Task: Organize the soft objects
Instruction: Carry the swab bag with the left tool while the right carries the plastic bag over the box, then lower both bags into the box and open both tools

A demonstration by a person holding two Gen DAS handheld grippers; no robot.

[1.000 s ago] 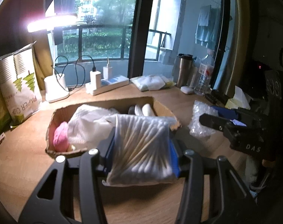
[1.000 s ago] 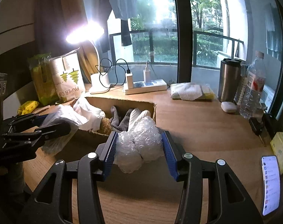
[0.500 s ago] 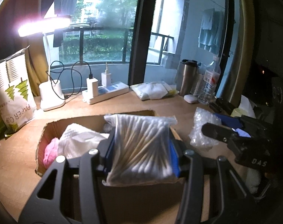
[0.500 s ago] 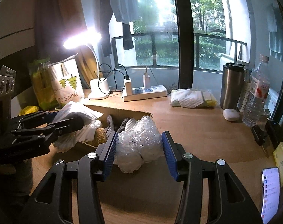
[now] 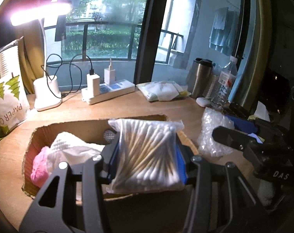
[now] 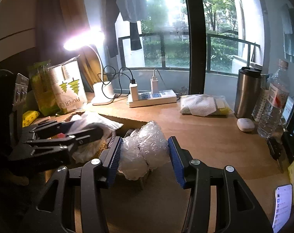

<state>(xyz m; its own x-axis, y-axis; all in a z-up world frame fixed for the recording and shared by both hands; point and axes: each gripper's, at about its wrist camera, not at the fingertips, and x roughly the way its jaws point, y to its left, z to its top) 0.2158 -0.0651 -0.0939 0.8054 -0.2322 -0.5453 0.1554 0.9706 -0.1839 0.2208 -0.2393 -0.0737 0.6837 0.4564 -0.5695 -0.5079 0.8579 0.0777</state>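
Cotton swab bag [image 5: 147, 153] clamped in left tongs [image 5: 147, 161]; bubble wrap [image 6: 145, 149] clamped in right tongs [image 6: 145, 155].

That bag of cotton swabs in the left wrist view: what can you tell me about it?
The bag of cotton swabs is a clear, soft plastic pouch packed with white-tipped, pale wooden sticks lying roughly parallel. Its top edge looks crumpled. The left hand-held gripper clamps it between blue pads pressing on both sides, holding it upright over the open cardboard box, which holds white and pink soft items. Whether it touches the box is unclear.
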